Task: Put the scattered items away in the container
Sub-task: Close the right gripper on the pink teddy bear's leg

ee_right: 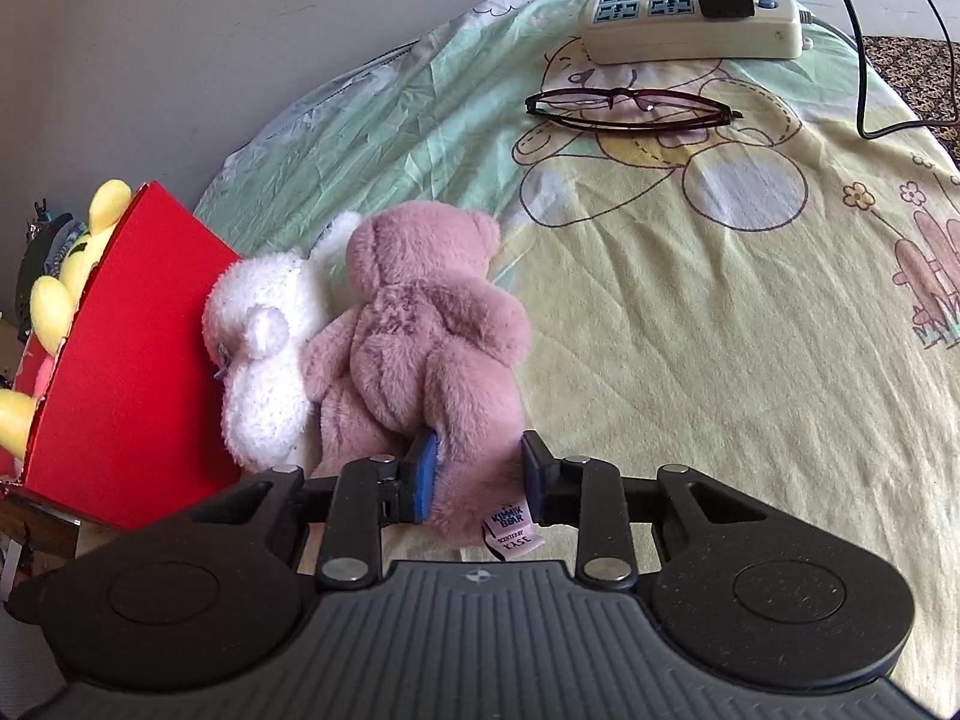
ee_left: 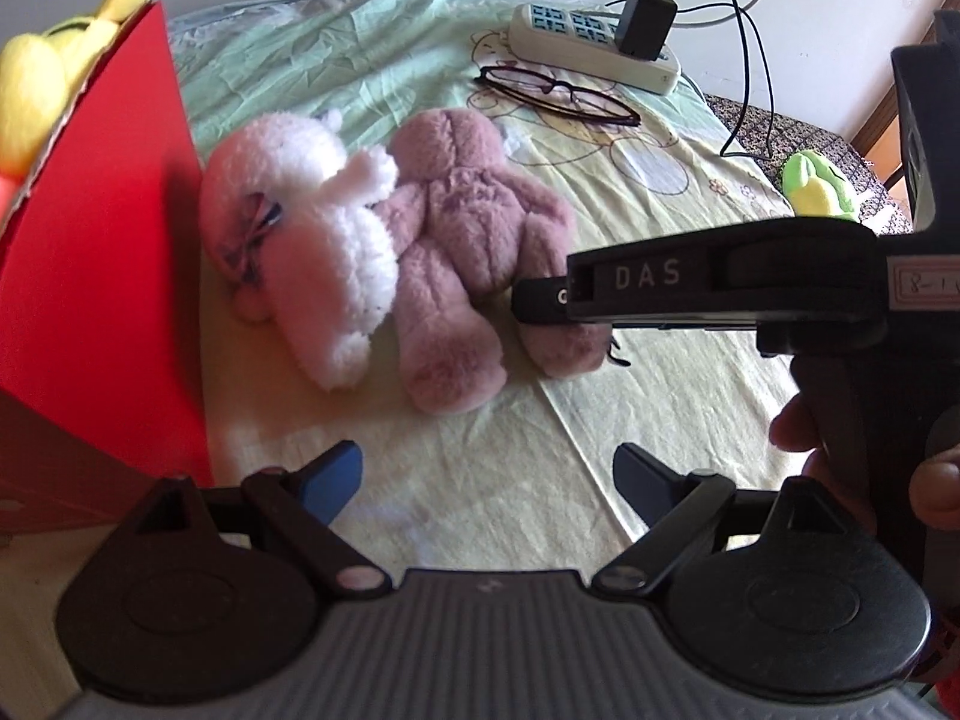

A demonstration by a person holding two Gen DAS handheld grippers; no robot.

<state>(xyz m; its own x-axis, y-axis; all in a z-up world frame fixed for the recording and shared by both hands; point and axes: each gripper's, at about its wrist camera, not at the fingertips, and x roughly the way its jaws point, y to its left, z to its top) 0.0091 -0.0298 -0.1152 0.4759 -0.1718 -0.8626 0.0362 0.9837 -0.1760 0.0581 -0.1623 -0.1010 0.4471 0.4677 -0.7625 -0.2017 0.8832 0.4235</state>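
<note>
Bedsheet w/ bear print. R gripper (ee_right: 477,474) pinches pink bear's (ee_right: 420,324) leg; L gripper (ee_left: 486,480) wide, empty. Red box (ee_right: 132,360) at 9 o'clock. Risk: thin leg grip, plush slips mid-lift.

Count on bed: two plush bears, one mauve (ee_right: 420,324) and one white (ee_right: 264,348); one red box (ee_left: 102,240); one pair of glasses (ee_right: 630,111); one power strip (ee_right: 690,18); one small green plush (ee_left: 819,186).
</note>
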